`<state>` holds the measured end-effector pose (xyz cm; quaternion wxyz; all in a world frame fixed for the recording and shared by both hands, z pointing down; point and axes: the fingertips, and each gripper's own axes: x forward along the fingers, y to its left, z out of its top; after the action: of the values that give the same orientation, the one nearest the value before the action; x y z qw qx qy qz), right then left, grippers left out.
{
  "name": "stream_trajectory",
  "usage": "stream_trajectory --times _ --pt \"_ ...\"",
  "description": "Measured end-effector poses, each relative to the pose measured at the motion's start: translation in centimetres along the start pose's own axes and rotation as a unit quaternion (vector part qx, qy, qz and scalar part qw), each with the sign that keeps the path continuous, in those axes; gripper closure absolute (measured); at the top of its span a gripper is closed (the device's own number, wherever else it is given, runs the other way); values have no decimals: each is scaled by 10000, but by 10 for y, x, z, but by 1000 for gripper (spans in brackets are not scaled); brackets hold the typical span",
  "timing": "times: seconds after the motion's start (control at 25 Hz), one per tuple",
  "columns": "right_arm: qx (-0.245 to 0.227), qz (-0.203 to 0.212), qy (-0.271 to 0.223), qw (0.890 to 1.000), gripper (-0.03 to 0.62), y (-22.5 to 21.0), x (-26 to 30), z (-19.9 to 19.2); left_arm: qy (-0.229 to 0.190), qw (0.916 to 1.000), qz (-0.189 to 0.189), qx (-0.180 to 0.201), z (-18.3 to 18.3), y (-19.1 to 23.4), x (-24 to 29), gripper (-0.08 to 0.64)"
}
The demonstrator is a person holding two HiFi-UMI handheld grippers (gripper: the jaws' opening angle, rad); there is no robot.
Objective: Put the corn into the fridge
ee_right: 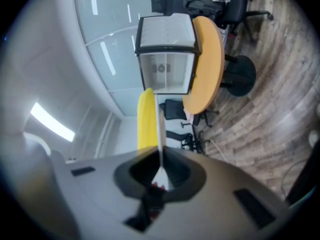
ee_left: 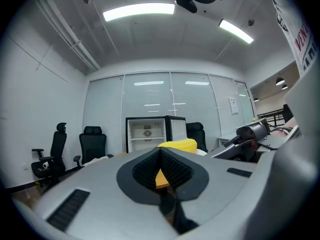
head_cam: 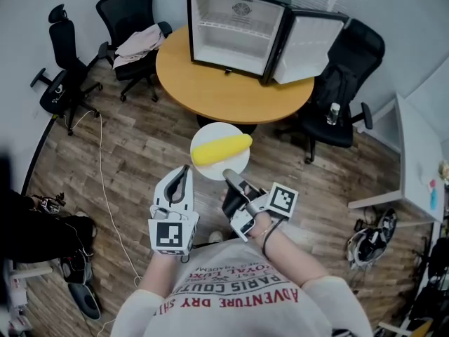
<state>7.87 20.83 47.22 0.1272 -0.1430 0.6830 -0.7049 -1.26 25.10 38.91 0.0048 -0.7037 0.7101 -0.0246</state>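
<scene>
A yellow corn cob (head_cam: 221, 148) lies on a round white plate (head_cam: 210, 133). My right gripper (head_cam: 230, 176) is shut on the plate's near rim and holds it level above the wooden floor. In the right gripper view the plate (ee_right: 160, 134) shows edge-on between the jaws of my right gripper (ee_right: 161, 156), with the corn (ee_right: 146, 119) to its left. My left gripper (head_cam: 184, 170) hangs just left of the plate, shut and empty. In its own view my left gripper (ee_left: 160, 151) has its pads pressed together. The small fridge (head_cam: 235, 28) stands ahead on a round wooden table (head_cam: 231, 90), its door (head_cam: 307, 41) swung open to the right.
Black office chairs (head_cam: 133, 20) ring the table; one holds a pile of clothes (head_cam: 138, 44), another (head_cam: 344, 83) stands right of the open door. A white cable (head_cam: 105, 188) runs along the floor at left. A white desk (head_cam: 414, 160) is at the right.
</scene>
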Motion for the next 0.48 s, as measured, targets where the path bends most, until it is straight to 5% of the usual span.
stream_trajectory --times 0.48 --pt "32 -90 333 9994 554 -10 76 54 94 9996 276 -34 -13 41 76 535"
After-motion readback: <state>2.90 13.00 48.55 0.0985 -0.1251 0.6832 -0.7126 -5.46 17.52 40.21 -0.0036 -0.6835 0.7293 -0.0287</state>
